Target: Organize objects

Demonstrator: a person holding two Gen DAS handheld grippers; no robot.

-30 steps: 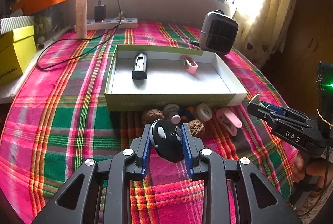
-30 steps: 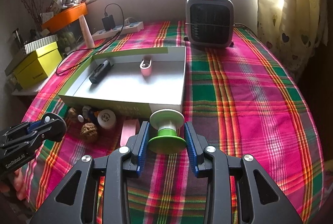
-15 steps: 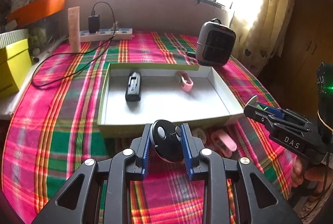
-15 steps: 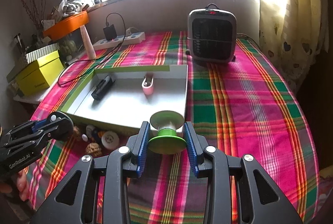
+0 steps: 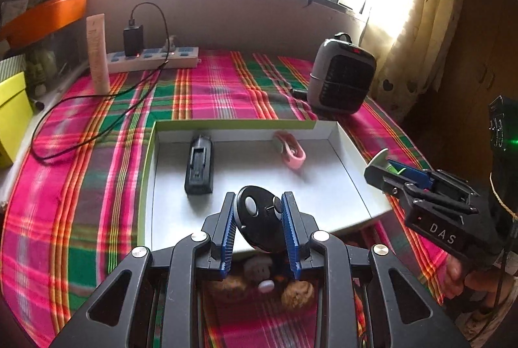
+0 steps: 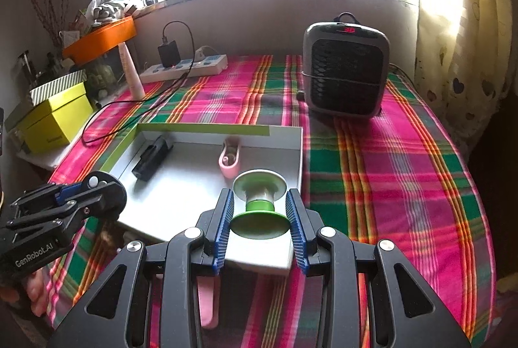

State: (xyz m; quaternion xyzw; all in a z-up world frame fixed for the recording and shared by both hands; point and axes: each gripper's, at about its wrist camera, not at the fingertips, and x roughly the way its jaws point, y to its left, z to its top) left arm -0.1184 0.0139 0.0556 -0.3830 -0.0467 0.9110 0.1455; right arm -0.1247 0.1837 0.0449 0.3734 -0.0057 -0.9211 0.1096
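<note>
Left wrist cam: my left gripper is clamped on a black round fob w/ a pale button, held up on edge between the blue pads, hovering over the near edge of the shallow white tray w/ the green rim. Inside the tray I see a black rectangular device on the left and a pink clip toward the back right, well apart from each other. Below the jaws, on the plaid tablecloth just in front of the tray, there's a couple of walnuts and small round bits, partly hidden. My right gripper comes in from the right side, over the tray's right corner, w/ a green spool pinched in it. Heater sits behind the tray, power strip at the back left. Right wrist cam: right gripper is closed on the green spool, spool standing w/ flanges top and bottom, over the tray's near right corner. Left gripper w/ the black fob shows at the left, at the tray's near left edge. Another pink clip lies on the cloth under my jaws.
</note>
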